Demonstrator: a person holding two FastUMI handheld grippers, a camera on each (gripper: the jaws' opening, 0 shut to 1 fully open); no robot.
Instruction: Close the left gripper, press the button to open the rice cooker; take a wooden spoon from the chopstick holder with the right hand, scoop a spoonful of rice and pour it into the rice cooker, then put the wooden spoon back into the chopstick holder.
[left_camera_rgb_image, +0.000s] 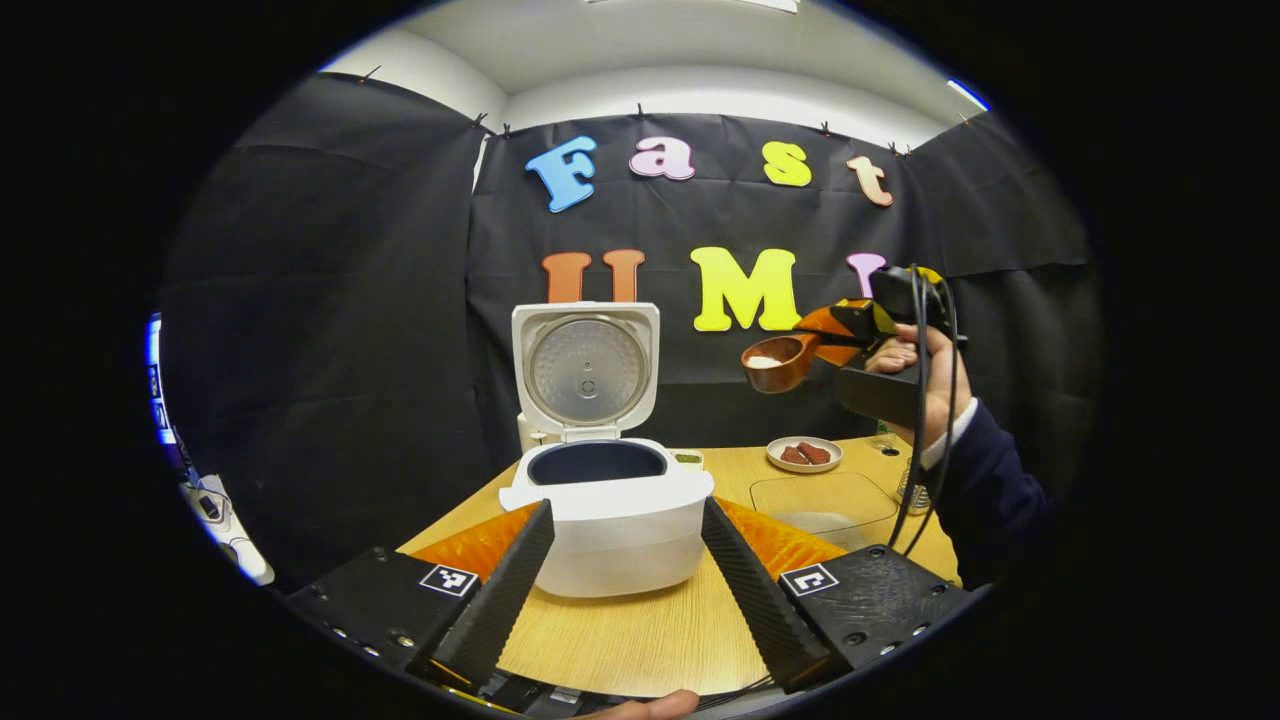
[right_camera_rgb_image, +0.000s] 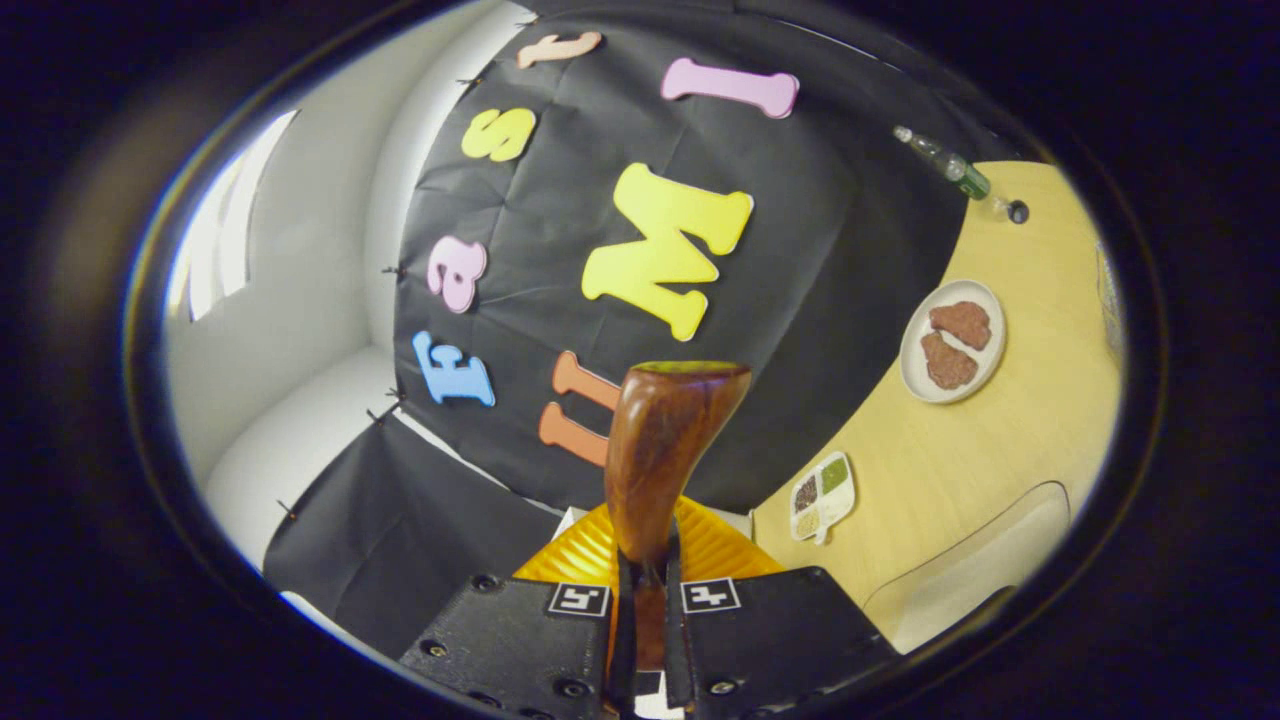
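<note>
The white rice cooker (left_camera_rgb_image: 610, 520) stands on the wooden table with its lid (left_camera_rgb_image: 585, 370) raised upright and its dark inner pot showing. My left gripper (left_camera_rgb_image: 626, 508) is open, low over the table just in front of the cooker, one finger on each side of its body. To the cooker's upper right, my right gripper (left_camera_rgb_image: 832, 342), held by a hand (left_camera_rgb_image: 925, 385), is shut on the handle of the wooden spoon (left_camera_rgb_image: 780, 362). White rice lies in the spoon's bowl. In the right gripper view the spoon (right_camera_rgb_image: 665, 440) sticks out from the shut right gripper (right_camera_rgb_image: 645, 590).
A plate with brown meat pieces (left_camera_rgb_image: 805, 455) (right_camera_rgb_image: 950, 340) sits at the back right. A clear container (left_camera_rgb_image: 825, 500) (right_camera_rgb_image: 980, 570) lies in front of it. A small divided condiment dish (right_camera_rgb_image: 822, 495) is behind the cooker. A bottle (right_camera_rgb_image: 945, 160) stands at the table's far edge.
</note>
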